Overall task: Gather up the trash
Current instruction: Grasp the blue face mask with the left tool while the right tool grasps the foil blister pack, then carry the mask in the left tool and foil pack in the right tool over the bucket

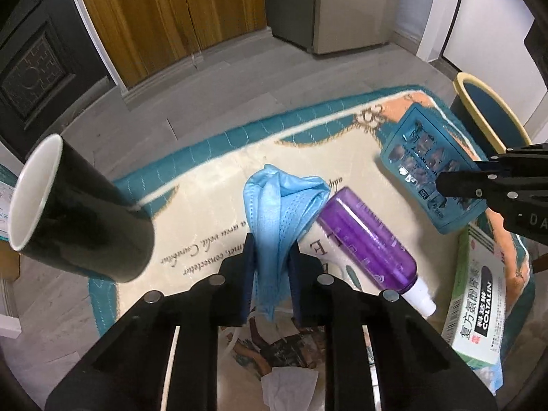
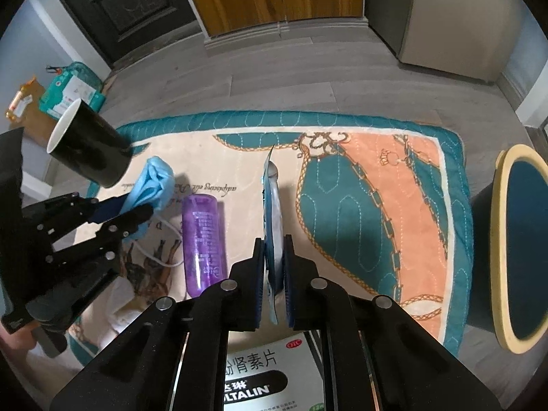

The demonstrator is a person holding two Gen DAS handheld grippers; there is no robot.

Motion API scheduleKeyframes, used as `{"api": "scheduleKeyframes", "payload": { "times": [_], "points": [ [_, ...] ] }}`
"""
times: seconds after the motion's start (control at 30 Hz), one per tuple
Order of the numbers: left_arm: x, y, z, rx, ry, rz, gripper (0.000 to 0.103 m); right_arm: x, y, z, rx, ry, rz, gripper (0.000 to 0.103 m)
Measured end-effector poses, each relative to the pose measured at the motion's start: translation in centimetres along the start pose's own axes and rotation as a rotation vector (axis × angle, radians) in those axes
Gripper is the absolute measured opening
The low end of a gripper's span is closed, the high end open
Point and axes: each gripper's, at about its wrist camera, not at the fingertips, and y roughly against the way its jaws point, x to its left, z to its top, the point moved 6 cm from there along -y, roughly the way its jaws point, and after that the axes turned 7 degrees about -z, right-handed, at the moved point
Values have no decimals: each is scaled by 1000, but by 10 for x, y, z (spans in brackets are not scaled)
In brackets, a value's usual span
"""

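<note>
My left gripper [image 1: 270, 257] is shut on a crumpled blue face mask [image 1: 281, 212] and holds it above the patterned cloth; it shows in the right wrist view [image 2: 137, 210] with the mask [image 2: 154, 181]. My right gripper [image 2: 274, 260] is shut on a blue blister pack [image 2: 272, 205], seen edge-on; in the left wrist view the pack [image 1: 428, 167] faces me, held by the right gripper [image 1: 455, 185]. A bin with a yellow rim [image 2: 513, 239] stands to the right of the table, also in the left wrist view [image 1: 489, 109].
A purple spray bottle [image 1: 370, 239] lies on the cloth [image 1: 212, 171]. A black cup [image 1: 78, 212] stands at the left edge. A Coltalin medicine box [image 1: 479, 298] lies at the right front. Crumpled tissue [image 1: 291, 383] lies near me. Boxes [image 2: 68, 92] sit on the floor.
</note>
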Motion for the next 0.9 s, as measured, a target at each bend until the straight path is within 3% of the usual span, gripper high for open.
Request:
{"api": "scheduleKeyframes", "payload": {
  "times": [0.43,0.73,0.9],
  "points": [
    [-14,52,15,-121,9,-42,13,-25,57,4,-109,-108,-1,11],
    [-41,92,38,-242,-11,-79,13,-51,116,10,-237,-84,-89,11],
    [-62,97,53,-270,-30,-115,13,-79,140,10,-288,-130,-109,11]
  ]
}}
